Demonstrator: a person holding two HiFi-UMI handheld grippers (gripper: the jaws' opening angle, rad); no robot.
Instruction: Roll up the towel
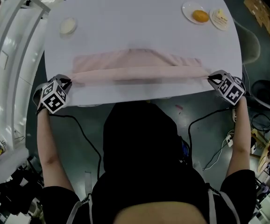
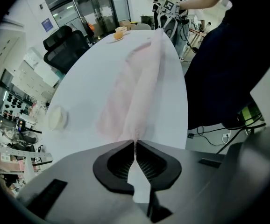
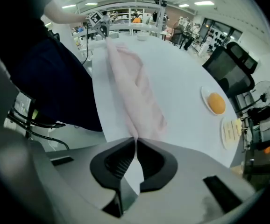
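Left gripper [image 1: 67,81] and right gripper [image 1: 210,78] each clamp tight on 1 end of the towel [image 1: 136,68], along its near fold; broad table [image 1: 135,22] stretches beyond.

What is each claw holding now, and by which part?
Both hold the pink towel: the left claw pinches its left end, the right claw its right end.

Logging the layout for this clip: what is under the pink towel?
Only the white table shows around the towel, which lies on it. Its near edge is folded, pinched at the ends by the left gripper and right gripper. Anything beneath the cloth is covered.
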